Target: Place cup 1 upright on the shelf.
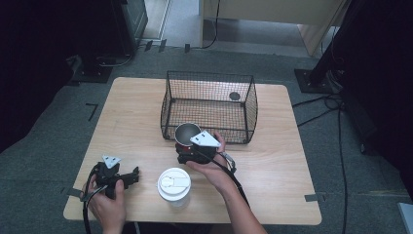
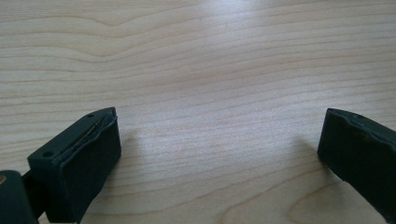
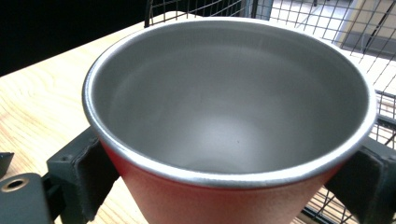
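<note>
1. The right hand (image 1: 214, 168) is reaching forward over the middle of the counter (image 1: 282, 161), holding the right hand-held gripper (image 1: 187, 146) just in front of the wire basket (image 1: 209, 105).
2. That hand-held gripper is grasping a red cup (image 3: 233, 135) with a steel inside, its jaws pressing on the cup's two sides below the rim.
3. The left hand (image 1: 109, 204) is resting near the front left corner of the counter, pointing the left hand-held gripper (image 2: 219, 154) rightward; its jaws are standing wide apart over bare wood.
4. A white lidded cup (image 1: 174, 184) is standing between the two hands.
</note>
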{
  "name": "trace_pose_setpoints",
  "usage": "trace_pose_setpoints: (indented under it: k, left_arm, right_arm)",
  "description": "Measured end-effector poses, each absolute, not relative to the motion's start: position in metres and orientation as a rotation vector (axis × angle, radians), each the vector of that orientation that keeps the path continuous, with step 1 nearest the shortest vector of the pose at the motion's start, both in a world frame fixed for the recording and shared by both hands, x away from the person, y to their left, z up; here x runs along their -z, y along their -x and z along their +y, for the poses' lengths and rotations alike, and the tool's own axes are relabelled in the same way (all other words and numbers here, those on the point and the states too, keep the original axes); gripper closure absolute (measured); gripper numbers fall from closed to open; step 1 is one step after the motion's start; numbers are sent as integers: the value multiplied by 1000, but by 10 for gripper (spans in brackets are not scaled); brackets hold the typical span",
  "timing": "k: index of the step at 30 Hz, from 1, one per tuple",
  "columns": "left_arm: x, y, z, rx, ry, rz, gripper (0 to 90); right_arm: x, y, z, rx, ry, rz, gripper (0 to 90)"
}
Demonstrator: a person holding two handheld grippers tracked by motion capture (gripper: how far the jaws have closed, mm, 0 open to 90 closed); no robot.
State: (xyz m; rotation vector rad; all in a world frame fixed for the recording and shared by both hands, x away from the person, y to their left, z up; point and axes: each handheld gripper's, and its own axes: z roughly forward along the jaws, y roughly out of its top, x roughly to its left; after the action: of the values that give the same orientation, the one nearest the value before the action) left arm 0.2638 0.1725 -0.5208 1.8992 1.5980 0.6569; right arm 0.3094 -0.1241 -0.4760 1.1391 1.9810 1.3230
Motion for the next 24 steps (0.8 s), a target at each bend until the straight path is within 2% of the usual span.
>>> trace_pose_setpoints:
  k: [11, 18, 24]
  left_arm:
    - [521, -264, 173, -656, -1900, 1598, 0]
    - [521, -264, 172, -657, -1901, 1598, 0]
    - [521, -264, 172, -657, -1901, 1598, 0]
  right_arm:
    - [474, -306, -133, -1303, -1130, 1996, 76]
    - [474, -293, -155, -1319, -1121, 2011, 73]
    - [468, -292, -160, -1359, -1183, 1969, 1]
